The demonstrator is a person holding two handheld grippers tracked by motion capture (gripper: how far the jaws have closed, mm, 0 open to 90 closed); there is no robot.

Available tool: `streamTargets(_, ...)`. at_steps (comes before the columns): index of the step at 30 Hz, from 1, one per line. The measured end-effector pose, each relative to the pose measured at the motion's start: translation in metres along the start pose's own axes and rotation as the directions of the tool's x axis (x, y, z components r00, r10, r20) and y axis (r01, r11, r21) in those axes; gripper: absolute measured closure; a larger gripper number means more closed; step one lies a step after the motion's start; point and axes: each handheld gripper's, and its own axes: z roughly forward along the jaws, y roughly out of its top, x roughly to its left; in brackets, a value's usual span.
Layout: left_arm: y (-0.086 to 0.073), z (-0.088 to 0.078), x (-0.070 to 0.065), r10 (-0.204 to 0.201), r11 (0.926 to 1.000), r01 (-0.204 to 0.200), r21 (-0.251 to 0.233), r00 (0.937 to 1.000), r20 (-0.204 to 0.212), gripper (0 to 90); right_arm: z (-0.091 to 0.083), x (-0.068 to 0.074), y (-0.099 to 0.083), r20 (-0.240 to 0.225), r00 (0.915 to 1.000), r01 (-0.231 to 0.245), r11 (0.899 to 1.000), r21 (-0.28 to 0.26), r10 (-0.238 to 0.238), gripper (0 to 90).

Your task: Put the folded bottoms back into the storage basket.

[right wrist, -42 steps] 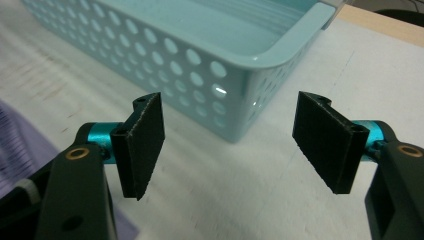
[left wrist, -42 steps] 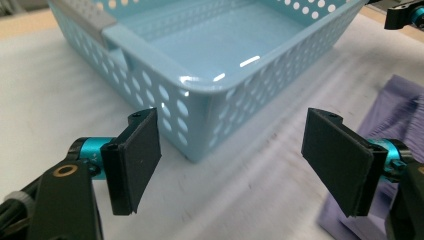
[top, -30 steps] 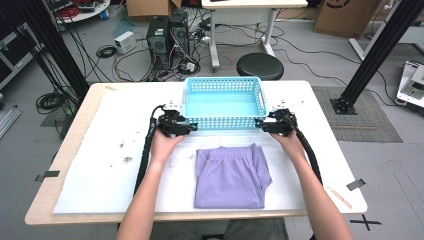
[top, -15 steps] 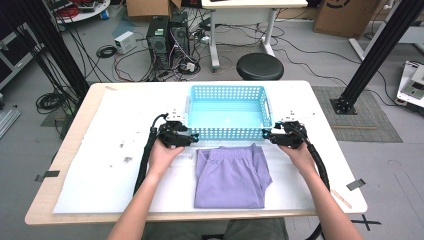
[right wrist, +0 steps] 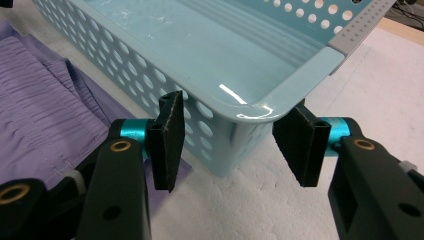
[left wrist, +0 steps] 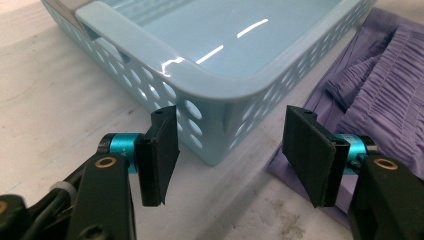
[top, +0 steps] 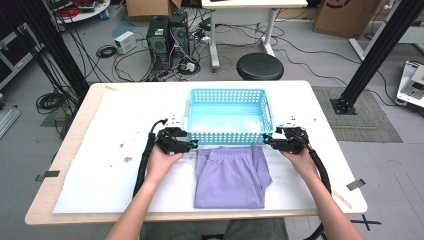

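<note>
Two grippers, one at each near corner of the light blue basket (top: 226, 116), both with jaws spread and nothing between the pads. At the left, left gripper (top: 183, 145) just off the basket's near-left corner; seen along its own jaws, that rounded corner (left wrist: 220, 105) lying just beyond the fingertips and centred in the gap, not touched. Probably lined up so for a pinch on the corner wall. Between the two grippers and slightly nearer the person, folded purple garment (top: 231, 175), flat on the white table cover (top: 100, 150), its gathered waistband edge tucked right against the basket's near wall. To the right jaw's side in the left gripper view, same purple cloth (left wrist: 370, 95). Inside the basket, nothing but bare glossy floor (right wrist: 220, 55), perforated walls all round. At the right, right gripper (top: 270, 141) mirrored at the near-right corner, jaws straddling the corner rim (right wrist: 260, 112) without contact; garment off to its left jaw's side. Symmetrical placement, seemingly for moving the basket with both hands
</note>
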Motion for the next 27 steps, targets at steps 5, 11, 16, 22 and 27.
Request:
streamTargets(5, -0.004, 0.001, -0.001, -0.006, 1.0, 0.006, 0.0, 0.9999, 0.01, 39.7, 0.0, 0.0, -0.001, -0.002, 1.0, -0.001, 1.0, -0.004, 0.001, 47.8)
streamTargets(11, -0.005, -0.003, -0.002, 0.016, 0.9997, -0.016, -0.02, 0.9998, -0.013, 39.3, 0.0, 0.0, -0.002, -0.005, 1.0, -0.002, 1.0, -0.01, 0.002, 40.2)
streamTargets(16, -0.009, -0.019, 0.006, 0.009, 0.9973, -0.014, -0.072, 0.9975, -0.07, 25.6, -0.012, -0.006, -0.005, 0.022, 0.9996, 0.022, 0.993, -0.113, -0.02, 32.7)
streamTargets(22, -0.023, -0.047, 0.013, -0.033, 0.9827, 0.022, -0.184, 0.9979, -0.055, 25.0, -0.037, -0.004, -0.014, 0.025, 0.9979, -0.053, 0.979, -0.196, 0.059, 42.7)
streamTargets(27, -0.033, -0.061, 0.005, -0.013, 0.9641, 0.01, -0.265, 0.9999, -0.009, 25.2, -0.049, 0.001, -0.024, 0.029, 0.997, -0.063, 0.968, -0.244, 0.072, 43.7)
